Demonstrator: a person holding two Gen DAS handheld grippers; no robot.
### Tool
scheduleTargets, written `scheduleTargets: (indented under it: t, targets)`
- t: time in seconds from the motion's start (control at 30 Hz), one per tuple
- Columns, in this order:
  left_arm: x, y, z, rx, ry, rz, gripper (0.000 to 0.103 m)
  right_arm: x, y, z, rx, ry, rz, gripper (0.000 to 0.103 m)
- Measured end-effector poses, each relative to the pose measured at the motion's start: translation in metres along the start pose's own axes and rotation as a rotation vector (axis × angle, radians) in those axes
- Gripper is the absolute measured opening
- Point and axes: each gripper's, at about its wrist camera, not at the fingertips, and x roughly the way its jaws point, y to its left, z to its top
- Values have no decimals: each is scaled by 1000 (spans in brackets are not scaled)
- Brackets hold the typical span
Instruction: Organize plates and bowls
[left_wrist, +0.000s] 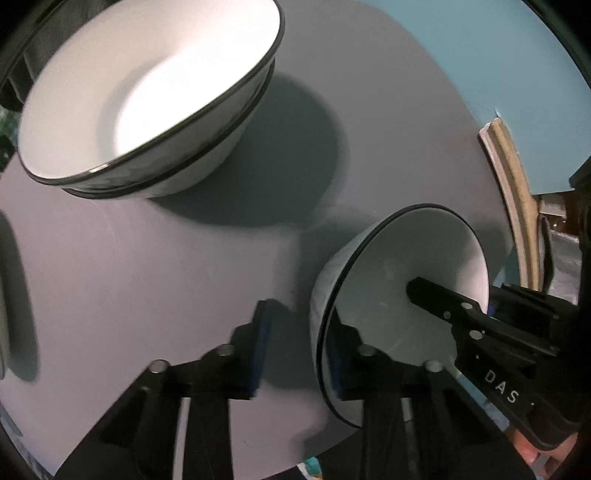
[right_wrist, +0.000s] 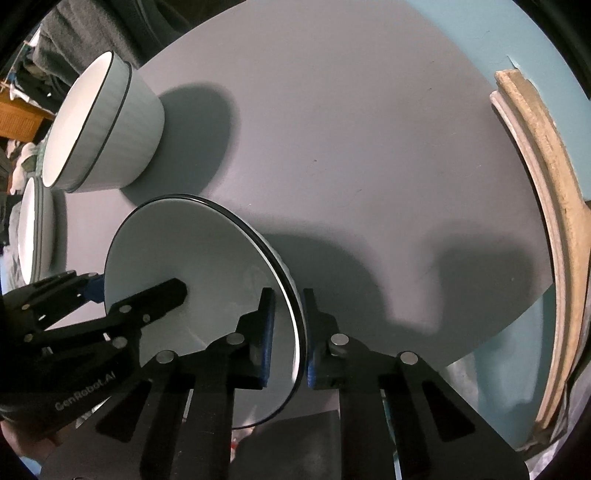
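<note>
I have a white bowl (right_wrist: 192, 266) with a thin dark rim sitting near the front of the round grey bench (right_wrist: 369, 147), and both tongs are on it from opposite sides. My right tongs (right_wrist: 290, 332) straddle its rim on the right side, one blue-padded finger inside the bowl and the other outside against the wall, pinched shut on the bowl. In the left wrist view the same bowl (left_wrist: 406, 258) fills the lower right; my left tongs (left_wrist: 295, 354) also straddle its rim, but there is still a clear gap between the outer pad (left_wrist: 258, 350) and the bowl wall, so that pair stands open around the rim and is not pressing on it. Each view shows the other tool's black finger reaching into the bowl's hollow. Further back on the left of the bench stands a stack of two larger white bowls (right_wrist: 107, 125), nested one in the other, well apart from the one I am handling. A stack of plates (right_wrist: 33, 229) shows at the far left edge in the right wrist view. Along the right side, a tan board (right_wrist: 546, 221) curves past the bench against the teal surface (right_wrist: 517, 33) beneath.
</note>
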Motion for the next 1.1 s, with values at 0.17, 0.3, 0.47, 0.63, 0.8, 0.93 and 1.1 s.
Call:
scheduleTargets:
  t: [0.17,0.3,0.47,0.63,0.8,0.93,1.1]
  targets:
    - [1,-2,4,-4,19,-16,10,2,10,7,19,6,10,9]
    - [-2,-15,3,11,11,27,9,0,4,10,42,21,20,8]
    - [-4,-7,0,-23,21,20,9,0,6,11,39,21,20,7]
    - [-9,-7,-14,-61,34,1,9,-10,18,16,16,30,12,7]
    - [-32,7,-16,-89,-3,-3,9,-27,28,19,-10,10,-3,7]
    - [-52,9,-19,-89,-41,0,9,-39,29,31,-40,-2,-14,7]
    - [-80,20,-13,-118,-83,-1,9,-52,46,33,-67,-23,-21,7]
